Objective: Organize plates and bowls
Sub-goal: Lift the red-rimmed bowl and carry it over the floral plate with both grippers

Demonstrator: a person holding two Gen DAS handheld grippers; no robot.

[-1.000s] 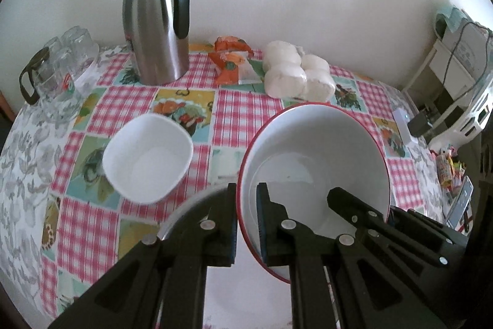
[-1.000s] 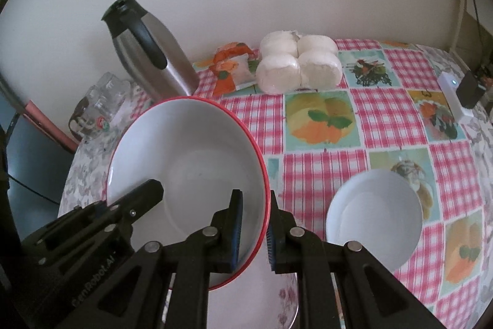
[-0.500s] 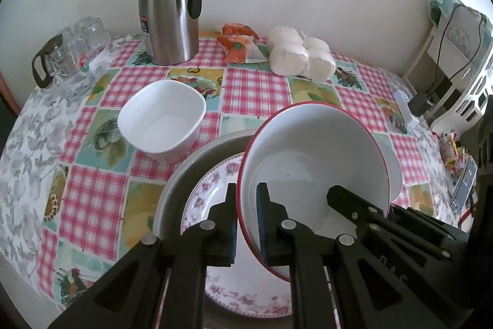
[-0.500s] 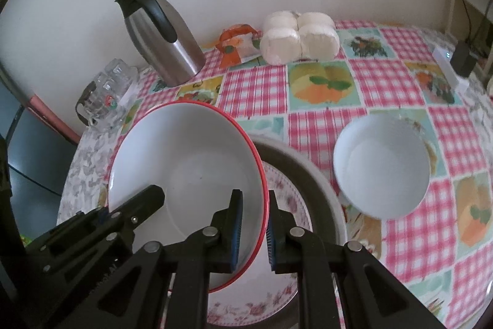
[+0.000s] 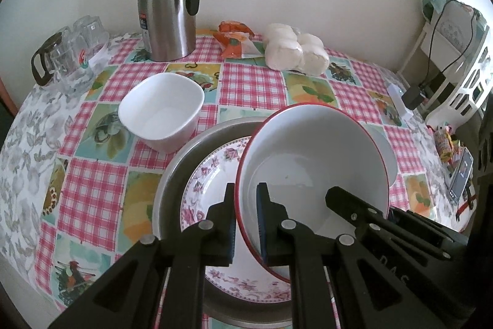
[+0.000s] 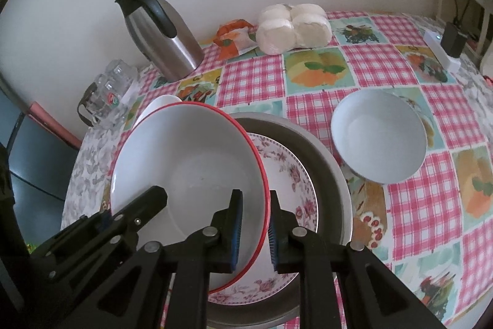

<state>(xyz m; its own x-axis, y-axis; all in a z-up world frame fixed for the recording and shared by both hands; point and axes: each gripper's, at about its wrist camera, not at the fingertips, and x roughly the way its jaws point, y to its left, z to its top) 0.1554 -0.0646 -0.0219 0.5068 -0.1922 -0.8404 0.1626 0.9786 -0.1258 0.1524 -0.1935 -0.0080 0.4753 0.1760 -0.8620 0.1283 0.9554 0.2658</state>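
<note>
Both tools are matte black plastic throughout. The left claw [image 5: 245, 216] has two flat, angular fingers that widen toward the camera into broad linkage arms, each joint pinned with a round silver rivet. The inner faces carry dark blue pads [image 5: 261, 224] with fine ribbing. The right claw [image 6: 254, 224] is built the same way: black fingers, silver pivot pins along the arms, and brighter blue ribbed pads [image 6: 236, 228] on the inner faces. Seen from the right wrist camera, the left tool's side shows small silver screws; from the left wrist camera, the right tool's body bears faint raised lettering, too dim to read.
</note>
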